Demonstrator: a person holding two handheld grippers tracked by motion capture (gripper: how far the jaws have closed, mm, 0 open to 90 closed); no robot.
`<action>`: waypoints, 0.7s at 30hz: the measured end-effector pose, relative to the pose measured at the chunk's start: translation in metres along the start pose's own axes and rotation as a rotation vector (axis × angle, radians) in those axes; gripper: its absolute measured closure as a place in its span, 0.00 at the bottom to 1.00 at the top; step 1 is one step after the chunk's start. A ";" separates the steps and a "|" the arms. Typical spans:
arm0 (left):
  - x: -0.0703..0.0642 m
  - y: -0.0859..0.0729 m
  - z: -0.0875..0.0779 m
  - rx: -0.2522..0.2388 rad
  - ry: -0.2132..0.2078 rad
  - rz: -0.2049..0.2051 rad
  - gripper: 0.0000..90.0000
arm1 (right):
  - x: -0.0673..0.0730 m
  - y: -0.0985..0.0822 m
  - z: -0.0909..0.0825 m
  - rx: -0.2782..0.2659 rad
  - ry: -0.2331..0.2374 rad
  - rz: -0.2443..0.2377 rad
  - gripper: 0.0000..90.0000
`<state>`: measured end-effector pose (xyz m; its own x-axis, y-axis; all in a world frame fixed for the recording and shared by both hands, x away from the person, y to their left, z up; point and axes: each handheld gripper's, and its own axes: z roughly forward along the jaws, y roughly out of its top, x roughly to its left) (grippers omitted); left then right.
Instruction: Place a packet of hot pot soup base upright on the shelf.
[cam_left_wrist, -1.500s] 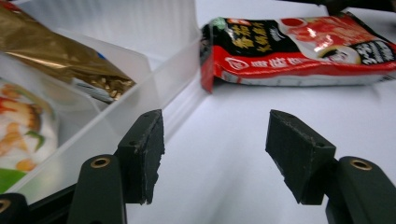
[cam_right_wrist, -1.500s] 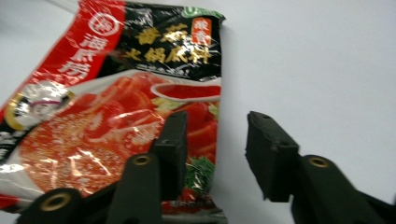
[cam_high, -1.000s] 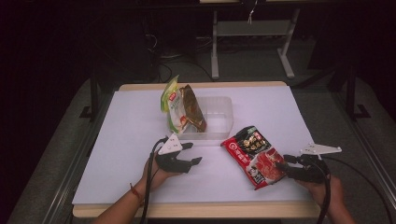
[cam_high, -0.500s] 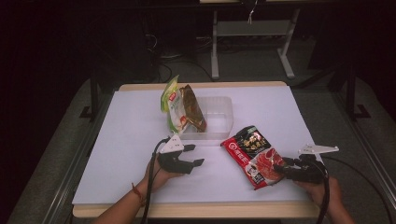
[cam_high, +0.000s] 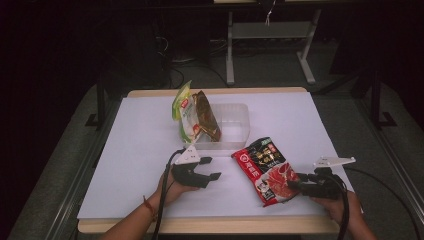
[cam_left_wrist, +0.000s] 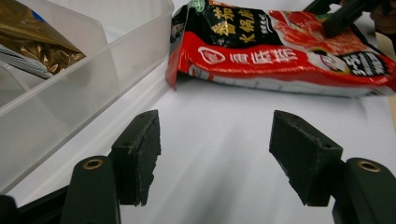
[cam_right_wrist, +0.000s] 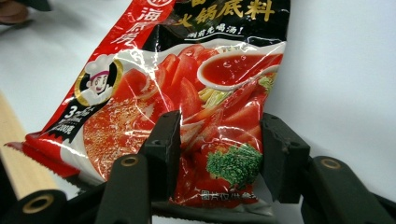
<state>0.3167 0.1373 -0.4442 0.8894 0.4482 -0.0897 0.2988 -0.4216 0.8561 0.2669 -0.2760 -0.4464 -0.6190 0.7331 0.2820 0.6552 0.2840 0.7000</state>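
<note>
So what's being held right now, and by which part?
The right gripper has the red soup-base packet by its bottom edge, jaws just closing. The left gripper holds nothing.

Glossy red-and-black soup-base packet (cam_high: 264, 170), flat on table's near right.

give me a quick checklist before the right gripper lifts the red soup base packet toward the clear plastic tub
1. Red and black soup base packet between the right gripper's jaws: ok, its bottom end lies between them; the jaws have just been closing.
2. Pads pressing the packet firmly: cannot tell; the film bulges between the jaws.
3. Left gripper out of the way: ok, it is open with nothing between its jaws, apart from the packet.
4. Room in the clear plastic tub: ok, its right part is free.
5. Green and brown snack bags stable: cannot tell; they stand leaning at the tub's left end.
6. White table path from packet to tub: ok.
</note>
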 end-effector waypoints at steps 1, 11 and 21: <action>0.000 0.000 0.000 0.001 0.001 0.001 0.37 | 0.003 0.001 0.002 0.005 0.008 -0.006 0.57; 0.002 -0.001 0.000 -0.004 -0.003 -0.030 0.37 | 0.015 0.005 -0.002 0.008 0.000 -0.075 0.55; 0.002 0.000 0.006 -0.009 -0.013 -0.076 0.42 | 0.010 0.006 -0.021 -0.072 -0.208 -0.178 0.85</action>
<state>0.3208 0.1336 -0.4469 0.8685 0.4688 -0.1609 0.3625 -0.3795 0.8512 0.2554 -0.2795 -0.4259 -0.6140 0.7891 0.0148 0.5074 0.3803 0.7732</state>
